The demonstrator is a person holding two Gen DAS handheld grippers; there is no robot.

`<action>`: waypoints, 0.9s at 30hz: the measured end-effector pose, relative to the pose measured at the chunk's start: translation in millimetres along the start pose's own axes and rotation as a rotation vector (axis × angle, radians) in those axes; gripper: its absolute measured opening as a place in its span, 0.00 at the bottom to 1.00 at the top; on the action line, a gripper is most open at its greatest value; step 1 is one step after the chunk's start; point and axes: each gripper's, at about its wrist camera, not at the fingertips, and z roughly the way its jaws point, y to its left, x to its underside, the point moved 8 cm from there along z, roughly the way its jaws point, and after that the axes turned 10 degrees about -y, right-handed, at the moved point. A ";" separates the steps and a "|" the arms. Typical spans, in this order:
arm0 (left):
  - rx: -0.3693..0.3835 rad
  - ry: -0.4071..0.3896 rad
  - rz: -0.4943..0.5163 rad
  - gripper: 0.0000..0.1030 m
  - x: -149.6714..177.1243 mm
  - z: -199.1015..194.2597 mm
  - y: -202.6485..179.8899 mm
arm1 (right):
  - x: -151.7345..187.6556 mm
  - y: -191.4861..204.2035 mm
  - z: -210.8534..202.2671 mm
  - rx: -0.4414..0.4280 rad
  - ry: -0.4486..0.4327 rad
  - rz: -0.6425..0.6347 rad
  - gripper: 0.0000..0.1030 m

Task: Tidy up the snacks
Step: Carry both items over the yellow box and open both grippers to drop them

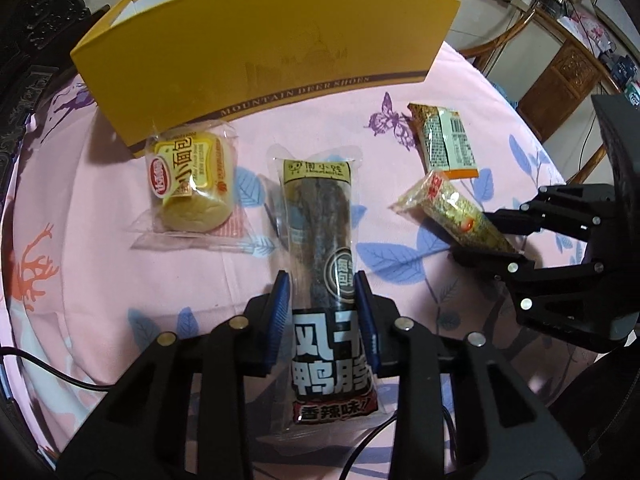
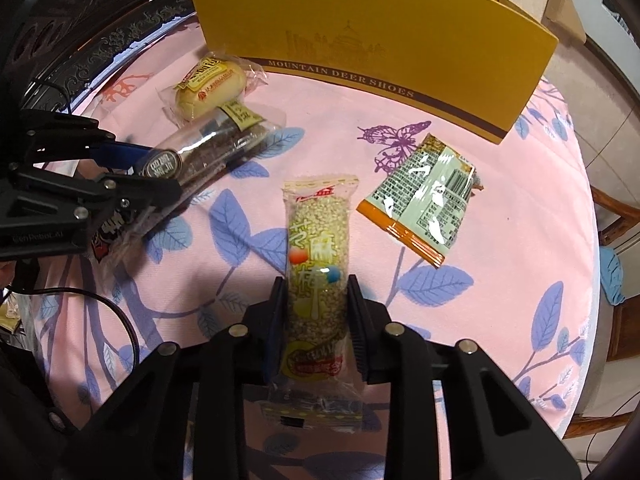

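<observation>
Left gripper (image 1: 322, 286) clamps the "香辣味" pack (image 1: 320, 240), right gripper (image 2: 316, 292) the sesame bar (image 2: 318, 264); box (image 1: 272, 48) reads "MOUNTAIN DEER SHOES".

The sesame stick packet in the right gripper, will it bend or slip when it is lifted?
The sesame stick packet looks like a rigid pressed bar, so it probably stays straight. The right gripper clamps its middle, so it should balance. Its glossy wrapper may slide slightly.

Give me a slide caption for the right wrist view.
Right gripper clamps a sesame bar before the yellow box.
</observation>
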 end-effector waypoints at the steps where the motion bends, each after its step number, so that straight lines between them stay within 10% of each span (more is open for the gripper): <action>1: -0.001 -0.005 -0.002 0.32 0.0 -5.0 3.2 | 0.1 1.1 0.1 0.001 0.001 -0.001 0.29; 15: 0.005 -0.161 -0.061 0.31 -24.1 -58.8 14.0 | -13.6 -3.5 -44.3 0.004 -0.067 0.013 0.28; 27: -0.048 -0.417 -0.058 0.31 -130.6 -137.6 37.6 | -139.8 -36.6 -122.2 0.031 -0.393 0.064 0.28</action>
